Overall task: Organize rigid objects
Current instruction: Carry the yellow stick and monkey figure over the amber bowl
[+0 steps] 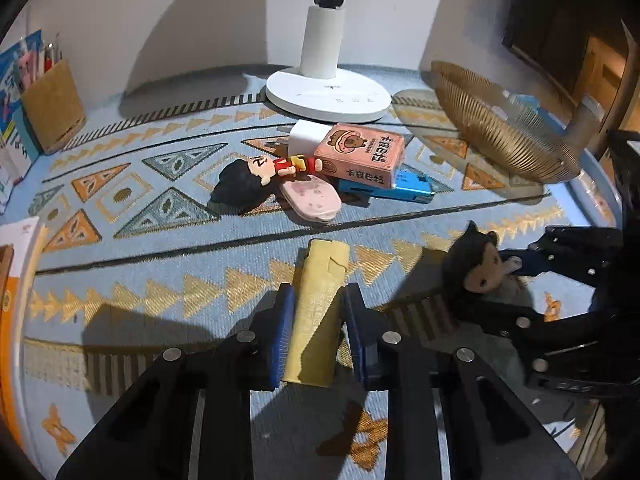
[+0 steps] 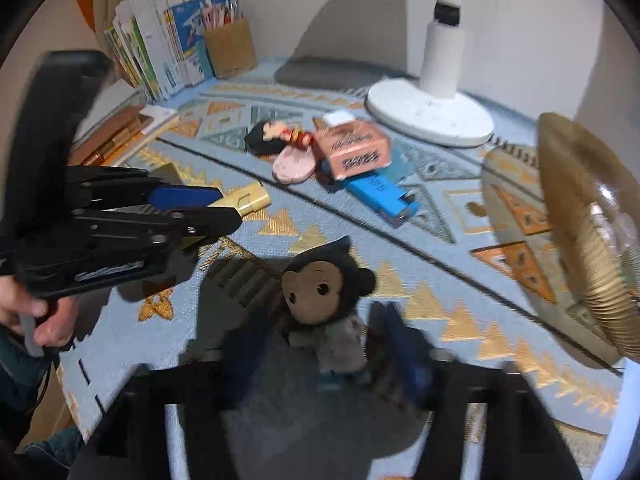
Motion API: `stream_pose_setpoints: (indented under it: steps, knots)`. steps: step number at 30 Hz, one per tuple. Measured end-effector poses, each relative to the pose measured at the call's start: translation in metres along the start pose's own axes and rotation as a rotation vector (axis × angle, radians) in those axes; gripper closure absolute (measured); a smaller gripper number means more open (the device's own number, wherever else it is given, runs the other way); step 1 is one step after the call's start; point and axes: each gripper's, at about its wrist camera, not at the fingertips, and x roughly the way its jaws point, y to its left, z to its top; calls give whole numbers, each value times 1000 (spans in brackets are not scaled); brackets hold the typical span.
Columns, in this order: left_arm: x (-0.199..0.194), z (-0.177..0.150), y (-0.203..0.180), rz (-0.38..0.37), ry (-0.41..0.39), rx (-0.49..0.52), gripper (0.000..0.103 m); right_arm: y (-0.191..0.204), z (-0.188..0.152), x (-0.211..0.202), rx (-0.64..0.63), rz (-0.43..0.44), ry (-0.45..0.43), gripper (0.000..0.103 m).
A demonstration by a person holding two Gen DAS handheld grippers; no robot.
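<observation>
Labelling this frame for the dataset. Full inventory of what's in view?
yellow stick-shaped case: 1, pale yellow, between the left jaws
dark-haired doll: 1, brown face, between the right jaws
red-shirted figurine: 1, black hair, lying mid-cloth
pink oval case: 1, beside the figurine
pink box: 1, atop the blue box
blue box: 1, under the pink box
white charger: 1, behind the pink box
lamp base: 1, white, at the back
gold ribbed bowl: 1, tilted, right side
pen holder: 1, tan, back left
booklets: several, upright by the holder
patterned cloth: 1, blue and orange
left gripper: shut on the case
right gripper: blurred, astride the doll
hand: on the left gripper's handle
</observation>
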Motion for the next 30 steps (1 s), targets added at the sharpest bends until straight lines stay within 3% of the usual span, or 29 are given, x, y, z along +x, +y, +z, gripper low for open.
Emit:
stream_pose_setpoints:
  steps: [4, 9, 14, 20, 25, 30]
  knots:
    - [-22, -3, -2, -58, -68, -44, 81, 0, -3, -18, 55, 21, -58, 66]
    - [-70, 10, -23, -70, -193, -23, 81, -22, -7, -79, 169, 2, -195, 66]
    - [-120, 43, -52, -120, -352, -16, 82, -64, -15, -161, 265, -126, -349, 66]
    - [-147, 100, -99, -216, -478, 11, 89, -127, -19, -244, 385, -322, -500, 66]
    - [-118, 131, -142, -268, -464, 41, 89, -173, -17, -264, 489, -365, -546, 66]
    - [-68, 137, -150, -287, -373, 48, 89, -210, -18, -236, 551, -341, -470, 66]
